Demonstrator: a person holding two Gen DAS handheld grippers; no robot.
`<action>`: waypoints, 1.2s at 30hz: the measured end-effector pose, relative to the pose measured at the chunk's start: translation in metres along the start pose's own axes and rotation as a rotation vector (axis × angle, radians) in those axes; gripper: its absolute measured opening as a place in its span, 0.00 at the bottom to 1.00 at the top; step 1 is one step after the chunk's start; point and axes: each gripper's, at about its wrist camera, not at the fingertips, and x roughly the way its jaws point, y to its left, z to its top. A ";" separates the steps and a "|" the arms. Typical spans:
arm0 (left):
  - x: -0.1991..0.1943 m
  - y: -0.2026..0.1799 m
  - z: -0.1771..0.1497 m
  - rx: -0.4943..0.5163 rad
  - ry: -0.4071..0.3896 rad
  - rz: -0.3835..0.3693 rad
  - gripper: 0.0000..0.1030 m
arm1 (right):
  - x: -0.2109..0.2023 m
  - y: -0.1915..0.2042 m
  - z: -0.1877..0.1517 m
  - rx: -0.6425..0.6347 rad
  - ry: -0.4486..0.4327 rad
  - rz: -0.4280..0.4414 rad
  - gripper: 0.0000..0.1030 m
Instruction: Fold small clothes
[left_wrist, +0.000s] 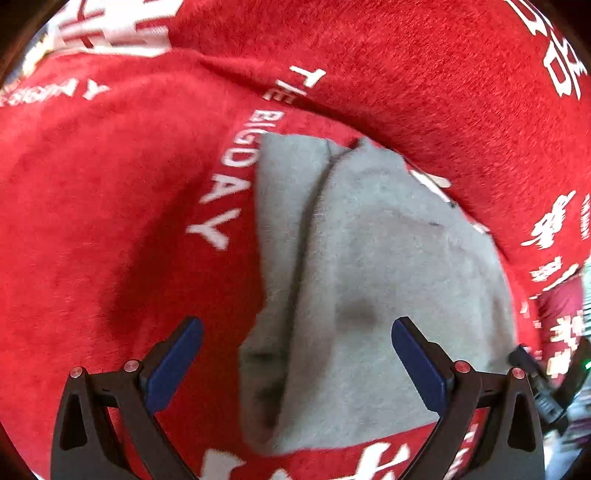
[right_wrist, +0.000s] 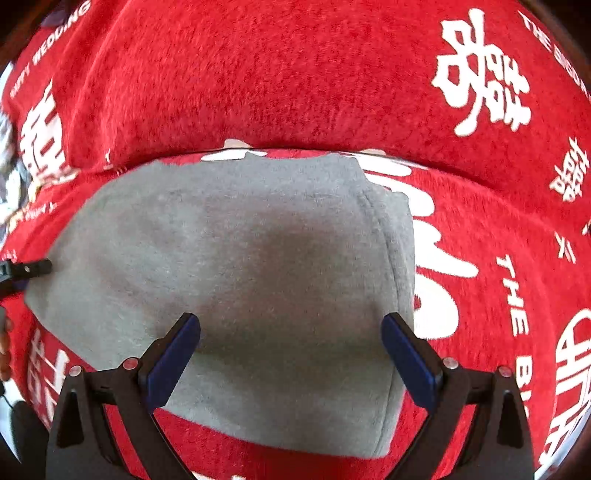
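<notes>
Grey garment (right_wrist: 236, 280) lies folded beneath both wide-spread hand-held grippers (left_wrist: 297, 332) (right_wrist: 291, 328), nothing held.

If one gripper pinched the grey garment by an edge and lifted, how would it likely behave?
The grey garment would probably droop and unfold: it looks soft, lying in loose layers with a fold line. It seems light. Its fleecy surface on the plush red cloth suggests it would drag rather than slide if pushed.

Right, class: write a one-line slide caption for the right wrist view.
Open right tongs hover above a folded grey garment lying on a red blanket printed with white characters.
</notes>
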 end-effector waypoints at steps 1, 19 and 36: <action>0.006 -0.003 0.002 0.000 0.013 -0.034 0.99 | 0.000 0.001 -0.001 0.003 0.004 0.006 0.96; 0.010 -0.071 0.010 0.168 -0.092 0.198 0.24 | 0.006 0.010 0.006 -0.003 -0.017 0.024 0.96; -0.039 -0.167 0.011 0.260 -0.097 0.125 0.15 | 0.019 0.013 0.030 -0.057 -0.024 -0.026 0.98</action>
